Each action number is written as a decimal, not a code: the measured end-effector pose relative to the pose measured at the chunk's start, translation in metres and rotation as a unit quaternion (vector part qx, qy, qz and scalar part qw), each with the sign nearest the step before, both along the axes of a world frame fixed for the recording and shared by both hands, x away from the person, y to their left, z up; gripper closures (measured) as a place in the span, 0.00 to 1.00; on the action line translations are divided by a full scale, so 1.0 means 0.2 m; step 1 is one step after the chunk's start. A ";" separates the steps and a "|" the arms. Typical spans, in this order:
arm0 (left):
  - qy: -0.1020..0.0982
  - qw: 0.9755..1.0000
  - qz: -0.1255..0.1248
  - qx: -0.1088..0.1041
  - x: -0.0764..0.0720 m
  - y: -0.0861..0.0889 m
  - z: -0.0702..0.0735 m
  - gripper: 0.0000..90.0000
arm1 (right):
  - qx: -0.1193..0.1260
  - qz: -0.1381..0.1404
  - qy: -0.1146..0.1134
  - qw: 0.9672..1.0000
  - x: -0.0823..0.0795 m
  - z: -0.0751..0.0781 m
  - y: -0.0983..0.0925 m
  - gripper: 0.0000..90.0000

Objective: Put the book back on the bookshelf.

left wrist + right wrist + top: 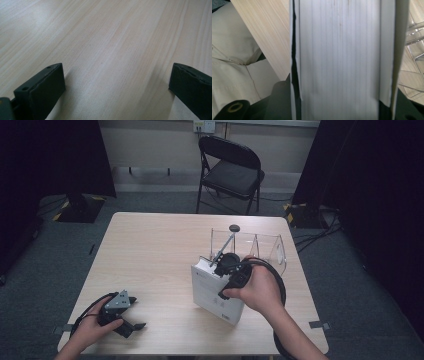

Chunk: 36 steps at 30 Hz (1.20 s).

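Observation:
A thick white book (pixel 214 292) stands on edge on the wooden table (pixel 150 250), right of the middle. My right gripper (pixel 229 272) comes down on its top from the right hand and is shut on it. In the right gripper view the book's page edges (pixel 339 50) run upward between the black jaws of the right gripper (pixel 337 108), which press on both covers. My left gripper (pixel 136 313) rests at the table's front left corner in the left hand. Its jaws stand wide apart over bare wood, so the left gripper (pixel 117 82) is open and holds nothing.
A clear acrylic rack (pixel 265 245) stands just behind the book; its ribs (pixel 414 50) show beside the book's right cover. A black folding chair (pixel 232 170) stands beyond the table. Cables lie on the floor at the right. The person's beige clothing (pixel 234 62) lies below the table edge.

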<state>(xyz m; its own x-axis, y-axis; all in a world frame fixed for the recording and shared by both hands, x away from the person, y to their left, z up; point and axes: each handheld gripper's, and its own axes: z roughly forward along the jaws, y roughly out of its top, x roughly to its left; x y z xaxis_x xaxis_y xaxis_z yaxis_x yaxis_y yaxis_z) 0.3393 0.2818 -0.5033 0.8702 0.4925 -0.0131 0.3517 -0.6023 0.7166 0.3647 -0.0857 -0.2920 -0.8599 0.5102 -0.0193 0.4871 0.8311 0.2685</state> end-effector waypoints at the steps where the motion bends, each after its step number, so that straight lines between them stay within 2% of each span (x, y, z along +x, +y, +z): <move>1: 0.000 1.000 0.000 0.000 0.00 0.00 0.00 0.00 | 0.000 -0.004 0.003 1.000 0.00 0.00 0.00 0.58; 10: 0.000 1.000 0.000 0.000 0.00 0.00 0.00 0.00 | -0.008 -0.003 0.008 1.000 -0.02 0.00 -0.07 0.58; 36: -0.001 1.000 0.000 0.000 0.00 0.00 0.00 0.00 | -0.015 -0.043 0.017 0.999 -0.06 -0.01 -0.28 0.58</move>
